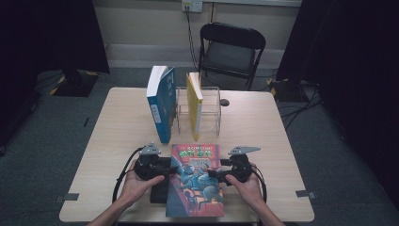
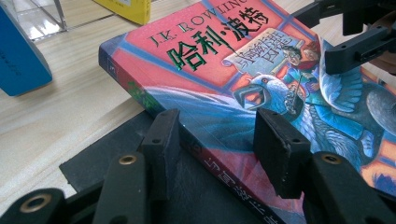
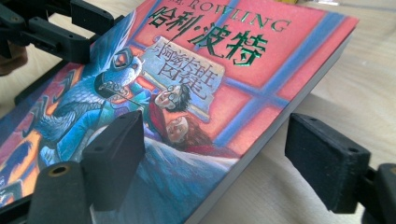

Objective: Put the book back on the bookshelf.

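Jaws: L gripper [image 2: 212,140] astride spine, maybe gripping | book [image 2: 233,70]: "J.K. ROWLING"

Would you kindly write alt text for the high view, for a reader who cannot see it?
Two hands hold the left gripper and right gripper at either side of a red-and-blue illustrated book lying flat on a wooden table. Behind it, a blue book and yellow book stand upright at a clear rack.

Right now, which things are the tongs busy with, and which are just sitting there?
In the job:
red picture book
left tongs
right tongs
black pad under the book

Just sitting there:
blue book
yellow book
clear rack
folding chair
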Demonstrator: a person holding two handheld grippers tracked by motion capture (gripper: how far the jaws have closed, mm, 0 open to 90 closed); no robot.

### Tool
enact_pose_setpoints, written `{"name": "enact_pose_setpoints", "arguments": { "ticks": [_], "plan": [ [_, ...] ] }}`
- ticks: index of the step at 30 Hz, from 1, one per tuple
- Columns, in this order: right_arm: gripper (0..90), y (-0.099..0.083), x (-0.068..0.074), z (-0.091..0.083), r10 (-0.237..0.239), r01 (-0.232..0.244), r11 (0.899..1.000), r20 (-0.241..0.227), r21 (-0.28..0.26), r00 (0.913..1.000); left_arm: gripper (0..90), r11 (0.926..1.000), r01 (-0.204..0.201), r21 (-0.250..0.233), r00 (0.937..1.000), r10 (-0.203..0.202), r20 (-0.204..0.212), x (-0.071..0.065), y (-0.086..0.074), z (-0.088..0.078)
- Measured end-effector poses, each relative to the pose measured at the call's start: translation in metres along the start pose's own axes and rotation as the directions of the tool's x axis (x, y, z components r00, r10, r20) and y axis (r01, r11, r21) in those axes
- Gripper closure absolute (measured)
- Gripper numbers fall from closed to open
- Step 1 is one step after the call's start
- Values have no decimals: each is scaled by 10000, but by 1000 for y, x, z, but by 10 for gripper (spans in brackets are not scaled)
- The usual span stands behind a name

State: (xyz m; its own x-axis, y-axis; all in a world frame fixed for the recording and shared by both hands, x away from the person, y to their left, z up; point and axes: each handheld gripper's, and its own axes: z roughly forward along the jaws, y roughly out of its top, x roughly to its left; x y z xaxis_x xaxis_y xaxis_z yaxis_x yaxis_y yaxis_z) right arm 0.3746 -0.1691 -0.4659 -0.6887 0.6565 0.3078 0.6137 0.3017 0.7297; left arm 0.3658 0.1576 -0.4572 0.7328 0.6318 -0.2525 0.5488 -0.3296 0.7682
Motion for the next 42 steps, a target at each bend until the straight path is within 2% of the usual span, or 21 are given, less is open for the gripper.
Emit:
{"name": "enact_pose_setpoints", "arguments": {
  "ticks": [1,3,8,10,12,16,19,23,25,31,36,39,42],
  "plan": [
    [188,0,-2,1,154,-153,9999,-156,14,9998,508,10000,-71,32,10000,71,-17,0,0,0],
    [187,0,-2,2,141,-141,9999,-213,19,9997,507,10000,-4,-1,10000,4,1,0,0,0],
    [208,3,3,1,-87,85,9999,158,117,9998,500,9999,-83,124,9998,85,-177,-3,1,0],
    [277,4,4,-1,-144,143,9999,280,40,9995,499,9999,-136,56,9996,137,-262,-4,1,0],
    [395,5,5,-7,-227,240,9994,500,-257,9985,498,9998,-178,77,9995,180,-266,-4,1,0],
    [414,6,7,-9,-332,356,9986,599,-391,9977,497,9997,-213,82,9994,215,-255,-4,1,0],
    [437,6,13,-11,-256,267,9983,215,-523,9994,494,9996,-292,24,9992,292,-275,-5,1,1],
    [428,3,24,-6,-415,414,9988,-13,-273,9991,487,9993,-369,36,9989,370,-297,-5,1,1],
    [427,4,23,-4,-383,382,9991,-48,-207,9993,483,9991,-410,50,9987,412,-291,-4,1,1],
    [429,16,12,8,1,-10,9999,-573,-168,9984,475,9994,-356,25,9991,356,-228,-3,1,2],
    [427,25,13,19,-98,98,10000,-693,5,9976,439,10000,83,15,10000,-83,-21,2,1,4],
    [431,30,14,26,-205,211,9998,-817,59,9964,434,9999,109,-14,9999,-109,-11,2,1,4],
    [426,34,14,34,-38,38,10000,-1014,3,9948,432,10000,76,2,10000,-76,-7,3,0,4]
  ]
}}
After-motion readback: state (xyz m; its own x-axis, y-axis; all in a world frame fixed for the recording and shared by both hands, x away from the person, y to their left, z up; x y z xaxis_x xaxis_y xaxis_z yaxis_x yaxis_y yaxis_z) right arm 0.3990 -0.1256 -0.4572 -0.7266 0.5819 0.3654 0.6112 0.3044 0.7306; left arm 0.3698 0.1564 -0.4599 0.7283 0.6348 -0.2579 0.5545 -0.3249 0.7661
